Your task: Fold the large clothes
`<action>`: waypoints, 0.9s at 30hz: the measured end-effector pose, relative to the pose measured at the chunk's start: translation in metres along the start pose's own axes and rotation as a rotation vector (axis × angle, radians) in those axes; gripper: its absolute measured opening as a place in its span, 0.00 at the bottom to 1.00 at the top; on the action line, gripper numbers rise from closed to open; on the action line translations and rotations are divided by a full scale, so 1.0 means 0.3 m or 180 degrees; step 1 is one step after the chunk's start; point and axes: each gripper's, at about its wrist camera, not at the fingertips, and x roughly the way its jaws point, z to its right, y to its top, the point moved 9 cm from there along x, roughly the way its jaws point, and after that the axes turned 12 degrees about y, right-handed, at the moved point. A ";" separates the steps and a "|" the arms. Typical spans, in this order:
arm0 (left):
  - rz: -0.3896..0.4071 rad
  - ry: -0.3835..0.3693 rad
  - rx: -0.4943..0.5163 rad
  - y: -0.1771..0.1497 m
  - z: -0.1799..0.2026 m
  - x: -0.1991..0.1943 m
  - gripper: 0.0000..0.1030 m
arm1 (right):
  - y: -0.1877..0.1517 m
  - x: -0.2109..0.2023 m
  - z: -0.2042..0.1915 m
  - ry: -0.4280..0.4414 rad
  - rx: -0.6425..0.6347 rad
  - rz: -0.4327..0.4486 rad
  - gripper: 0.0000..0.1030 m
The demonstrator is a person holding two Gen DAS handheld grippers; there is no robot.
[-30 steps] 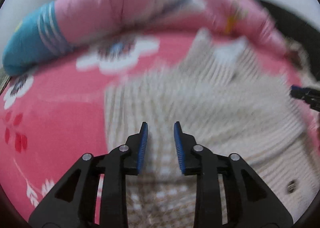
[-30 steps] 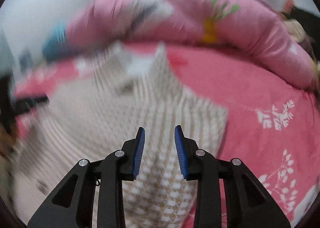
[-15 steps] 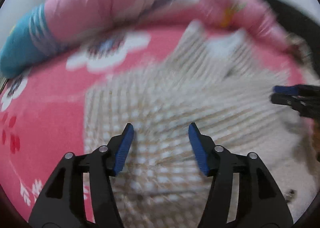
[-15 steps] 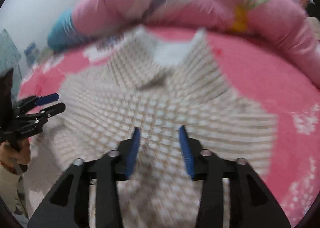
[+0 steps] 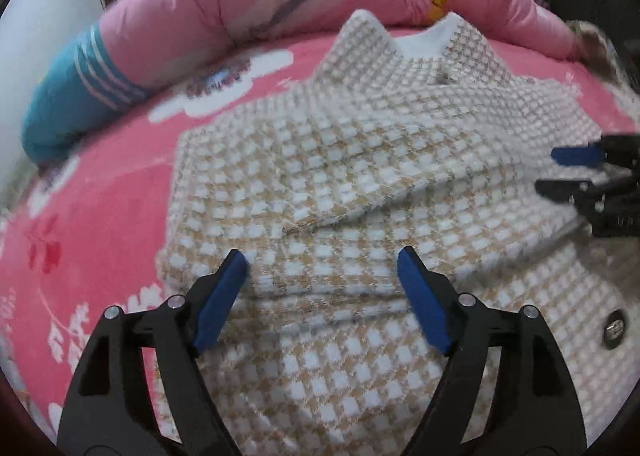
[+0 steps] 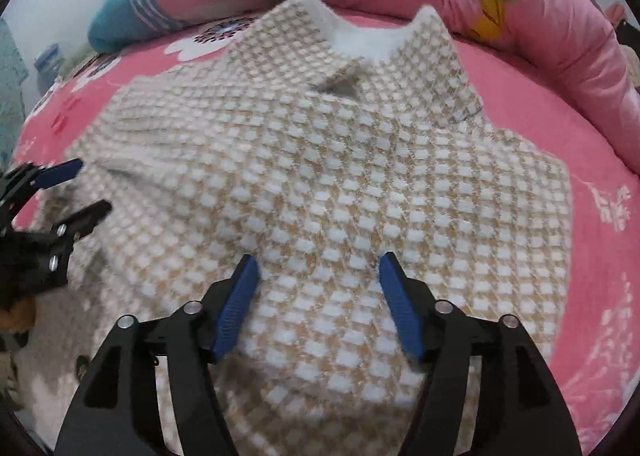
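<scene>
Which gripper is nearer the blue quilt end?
Left gripper: over the coat side nearest the blue end. Right gripper: far side. Both have just opened their fingers, nothing between.

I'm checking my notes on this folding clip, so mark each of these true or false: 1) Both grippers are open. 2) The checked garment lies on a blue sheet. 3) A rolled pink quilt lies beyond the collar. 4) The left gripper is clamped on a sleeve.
1) True: the left gripper and the right gripper both have their fingers spread, having just been opening, with nothing pinched.
2) False: the beige-and-white checked knit garment lies on a pink floral bedsheet.
3) True: the rolled pink quilt lies past the white collar.
4) False: its fingers are parted above the fabric.
</scene>
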 end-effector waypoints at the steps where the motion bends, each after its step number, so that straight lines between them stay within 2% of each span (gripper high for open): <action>1: -0.0053 -0.0018 -0.0096 0.007 -0.013 -0.017 0.73 | 0.011 -0.027 -0.005 -0.0055 0.0096 -0.0003 0.60; 2: -0.0113 -0.0067 -0.0203 0.012 -0.027 -0.033 0.73 | 0.018 -0.064 -0.019 -0.0117 0.0163 0.0006 0.60; 4: -0.0174 -0.0182 -0.0446 0.011 -0.077 -0.103 0.73 | 0.016 -0.145 -0.074 -0.0074 0.0098 0.0127 0.61; 5: -0.0147 -0.0156 -0.0483 0.005 -0.098 -0.132 0.73 | 0.006 -0.171 -0.094 -0.0050 0.0073 0.0166 0.67; 6: -0.0102 -0.0094 -0.0503 -0.007 -0.122 -0.178 0.73 | -0.023 -0.216 -0.133 -0.0022 0.0027 0.0219 0.74; 8: -0.0068 -0.0026 -0.0503 -0.040 -0.151 -0.245 0.74 | -0.076 -0.271 -0.183 0.0002 -0.0037 0.0263 0.79; 11: -0.0057 -0.0006 -0.0519 -0.111 -0.178 -0.341 0.80 | -0.212 -0.331 -0.243 0.0024 -0.0122 0.0242 0.82; 15: -0.0063 0.0006 -0.0526 -0.269 -0.191 -0.465 0.81 | -0.422 -0.408 -0.337 0.0091 -0.0127 0.0154 0.87; 21: -0.0094 0.0057 -0.0664 -0.513 -0.209 -0.601 0.81 | -0.612 -0.435 -0.409 -0.0034 -0.0141 0.0060 0.91; 27: 0.0015 0.0365 -0.0756 -0.797 -0.260 -0.722 0.81 | -0.740 -0.455 -0.434 -0.0443 -0.0270 0.0006 0.92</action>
